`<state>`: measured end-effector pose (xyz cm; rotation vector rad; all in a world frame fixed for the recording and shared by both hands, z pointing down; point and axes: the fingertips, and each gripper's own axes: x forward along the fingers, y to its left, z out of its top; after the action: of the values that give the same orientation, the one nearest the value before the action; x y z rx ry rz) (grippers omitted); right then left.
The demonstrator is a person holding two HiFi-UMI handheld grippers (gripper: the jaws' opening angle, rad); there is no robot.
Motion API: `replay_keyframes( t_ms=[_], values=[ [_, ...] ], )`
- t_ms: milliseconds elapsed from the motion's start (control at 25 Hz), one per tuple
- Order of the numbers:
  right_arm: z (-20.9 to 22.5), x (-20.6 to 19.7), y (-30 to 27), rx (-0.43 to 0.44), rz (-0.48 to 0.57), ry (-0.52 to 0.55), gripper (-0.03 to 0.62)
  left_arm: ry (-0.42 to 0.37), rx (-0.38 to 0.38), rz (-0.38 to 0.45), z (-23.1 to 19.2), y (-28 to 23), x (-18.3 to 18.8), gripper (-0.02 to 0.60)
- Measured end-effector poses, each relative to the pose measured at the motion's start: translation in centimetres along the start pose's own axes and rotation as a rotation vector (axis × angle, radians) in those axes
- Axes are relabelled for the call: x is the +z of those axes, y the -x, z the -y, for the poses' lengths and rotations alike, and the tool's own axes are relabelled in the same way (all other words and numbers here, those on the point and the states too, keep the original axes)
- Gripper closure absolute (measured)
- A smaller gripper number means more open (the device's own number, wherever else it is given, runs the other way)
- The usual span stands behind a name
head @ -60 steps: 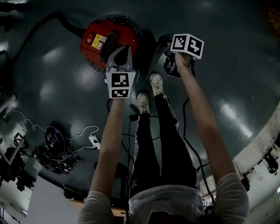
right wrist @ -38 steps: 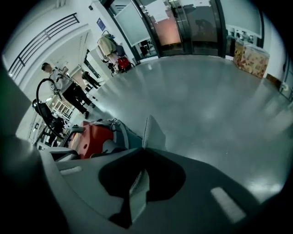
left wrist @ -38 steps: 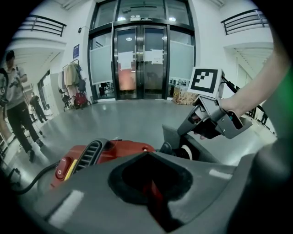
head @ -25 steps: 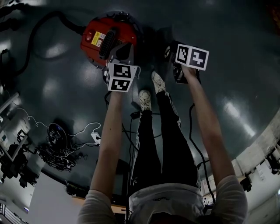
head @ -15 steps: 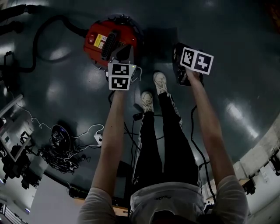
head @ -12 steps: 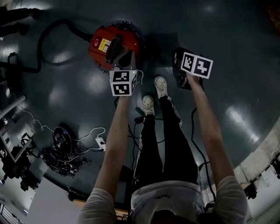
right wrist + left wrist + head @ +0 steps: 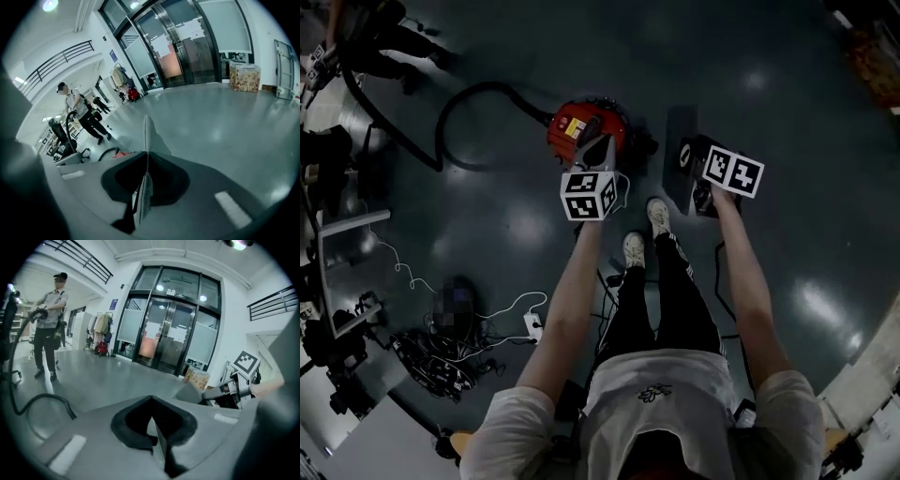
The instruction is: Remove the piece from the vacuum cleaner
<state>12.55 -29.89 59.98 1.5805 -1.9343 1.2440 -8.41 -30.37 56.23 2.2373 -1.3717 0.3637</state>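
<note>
I am looking down on a round red vacuum cleaner (image 7: 581, 127) with a black strip on its top, sitting on a glossy dark grey floor (image 7: 516, 234), its black hose (image 7: 473, 94) curving away to the left.

A thin flat dark rectangular piece (image 7: 679, 141) is sitting clear of the red shell, just to its right. It is showing edge-on in the right gripper view (image 7: 146, 131), with a fine mesh texture along that edge. The right gripper (image 7: 694, 173) seems to be pinching it, the matt grey fingers (image 7: 145, 178) closing tight on the sheet. The left gripper (image 7: 598, 155) is hovering over the near side of the vacuum cleaner. Its smooth grey fingers (image 7: 157, 437) are pressing together with nothing between them.
</note>
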Motion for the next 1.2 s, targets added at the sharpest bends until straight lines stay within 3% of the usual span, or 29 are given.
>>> replay_keyframes(
  t_ms=[120,240,440,560,920,1200],
  values=[
    [-3.2,2.1,5.2,0.042,0.08,-0.031,0.553,-0.03,0.008,0.079,1.8,4.5,4.6,0.58],
    [-6.4,1.9,10.8,0.112,0.123,-0.072,0.553,-0.011,0.015,0.14,3.9,9.7,7.4,0.58],
    [-9.6,5.2,18.8,0.164,0.197,0.009,0.551,0.109,-0.007,0.295,8.7,16.2,13.1,0.58],
    [-11.2,6.2,22.7,0.197,0.257,0.055,0.551,0.118,0.008,0.358,10.1,19.3,14.7,0.58],
    [-14.8,8.7,28.2,0.311,0.407,0.107,0.549,-0.093,0.043,0.503,11.7,23.6,21.5,0.58],
    [-17.3,11.1,30.7,0.344,0.479,0.156,0.549,-0.158,0.036,0.571,12.9,24.9,23.8,0.58]
  ],
)
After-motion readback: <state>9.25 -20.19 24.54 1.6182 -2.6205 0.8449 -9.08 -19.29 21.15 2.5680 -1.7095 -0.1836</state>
